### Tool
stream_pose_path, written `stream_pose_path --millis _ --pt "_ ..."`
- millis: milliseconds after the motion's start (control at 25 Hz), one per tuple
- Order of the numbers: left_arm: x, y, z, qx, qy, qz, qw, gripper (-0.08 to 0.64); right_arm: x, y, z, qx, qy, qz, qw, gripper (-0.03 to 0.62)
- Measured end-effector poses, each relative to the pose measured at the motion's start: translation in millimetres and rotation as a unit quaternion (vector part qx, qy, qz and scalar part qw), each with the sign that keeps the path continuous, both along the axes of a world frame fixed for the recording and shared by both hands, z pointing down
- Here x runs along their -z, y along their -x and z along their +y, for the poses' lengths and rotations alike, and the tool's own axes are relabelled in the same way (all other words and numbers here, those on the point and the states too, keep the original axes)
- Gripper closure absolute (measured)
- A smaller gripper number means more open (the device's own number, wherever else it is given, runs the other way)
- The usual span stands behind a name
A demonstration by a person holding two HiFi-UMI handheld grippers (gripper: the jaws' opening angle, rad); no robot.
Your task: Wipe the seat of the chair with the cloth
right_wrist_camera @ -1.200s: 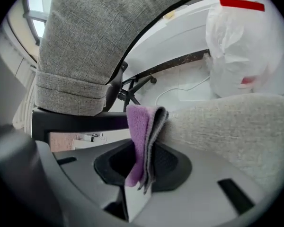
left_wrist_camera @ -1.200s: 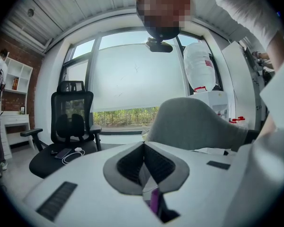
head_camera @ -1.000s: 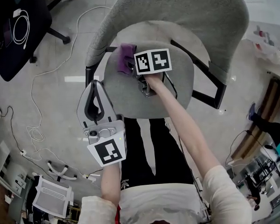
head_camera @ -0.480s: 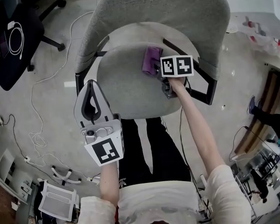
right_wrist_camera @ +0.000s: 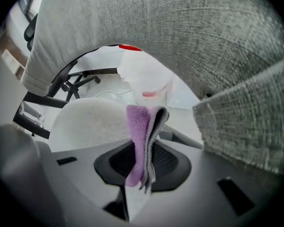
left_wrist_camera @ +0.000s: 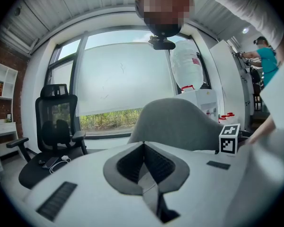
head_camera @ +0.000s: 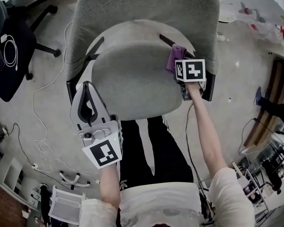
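Tightly between right gripper's (right_wrist_camera: 141, 167) fingers (right_wrist_camera: 173, 164): cloth (right_wrist_camera: 139, 131).

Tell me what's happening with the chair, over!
Right hand-held gripper shut on purple cloth, at seat's right rear. Left hand-held gripper shut, empty, near front left. Nothing blocking seat.

The left hand-held gripper (head_camera: 87, 87) hangs at the head view's lower left, jaws pressed together with nothing between them, on a bent bare forearm (head_camera: 110, 186). The right arm (head_camera: 206, 136) stretches nearly straight toward the upper right, where the right hand-held gripper (head_camera: 181, 67) pinches a folded purple cloth (head_camera: 173, 56).
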State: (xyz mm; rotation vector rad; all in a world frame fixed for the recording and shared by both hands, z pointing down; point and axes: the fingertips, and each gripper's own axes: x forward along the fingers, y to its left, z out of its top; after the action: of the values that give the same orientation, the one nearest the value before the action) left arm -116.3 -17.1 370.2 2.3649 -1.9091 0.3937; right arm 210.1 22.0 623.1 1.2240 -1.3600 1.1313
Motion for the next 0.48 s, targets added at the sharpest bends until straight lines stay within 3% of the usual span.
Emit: stream_pose_path --millis 320,480 --pt "0.0 -5.3 -0.6 -0.005 -0.004 -0.004 1.0 0.548 -0.9 -6.7 4.2 -0.03 -0.019 0.027 0.999 0.506" --pt "1.4 0.2 -0.6 0.006 -0.01 0.0 0.9999 0.548 14.0 8.8 -1.5 -0.04 -0.049 -0.007 0.998 0.506"
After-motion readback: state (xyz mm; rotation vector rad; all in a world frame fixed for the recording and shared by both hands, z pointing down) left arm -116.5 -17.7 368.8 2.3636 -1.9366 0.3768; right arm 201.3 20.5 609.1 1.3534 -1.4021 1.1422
